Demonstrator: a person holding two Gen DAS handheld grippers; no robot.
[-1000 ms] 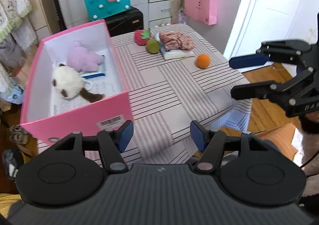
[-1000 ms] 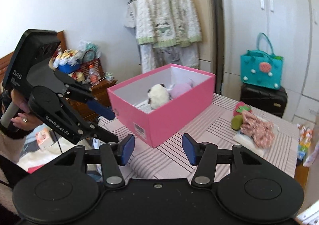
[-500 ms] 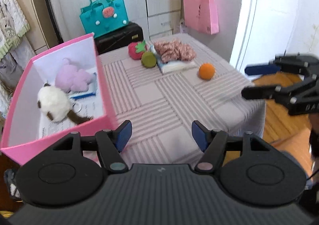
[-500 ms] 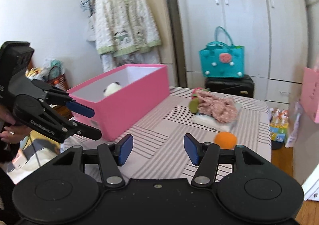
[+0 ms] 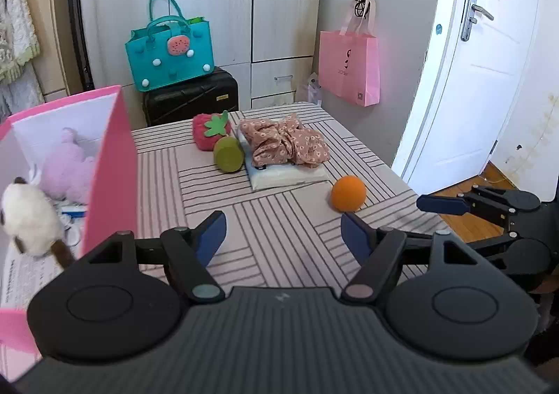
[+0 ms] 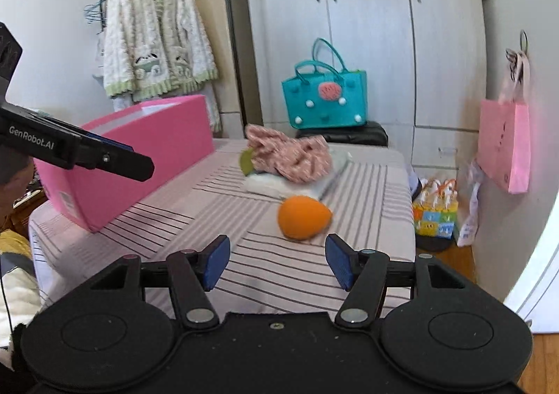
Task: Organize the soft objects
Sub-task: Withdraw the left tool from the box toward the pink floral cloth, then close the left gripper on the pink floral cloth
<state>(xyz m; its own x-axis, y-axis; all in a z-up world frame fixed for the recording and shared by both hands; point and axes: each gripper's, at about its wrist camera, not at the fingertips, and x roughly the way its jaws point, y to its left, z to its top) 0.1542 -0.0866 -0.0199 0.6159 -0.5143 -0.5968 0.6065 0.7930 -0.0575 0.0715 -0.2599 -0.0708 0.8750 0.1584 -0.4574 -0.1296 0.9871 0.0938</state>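
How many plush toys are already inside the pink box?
2: a white and brown plush toy near the front of the pink cardboard box, and a lilac plush toy behind it. The box wall may hide more.

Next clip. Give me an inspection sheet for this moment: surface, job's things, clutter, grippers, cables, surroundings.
Surface: striped tablecloth covers the table.
Job's things: orange ball lies alone near the right edge; strawberry plush, green roll and floral cloth on a white pad sit further back. Pink box at left holds a white plush and a lilac plush.
Clutter: nothing seen.
Grippers: left gripper and right gripper both open, nothing between the fingers; jaws have just been opening.
Cables: nothing seen on the table.
Surroundings: teal bag on a black suitcase, pink bag, white door.
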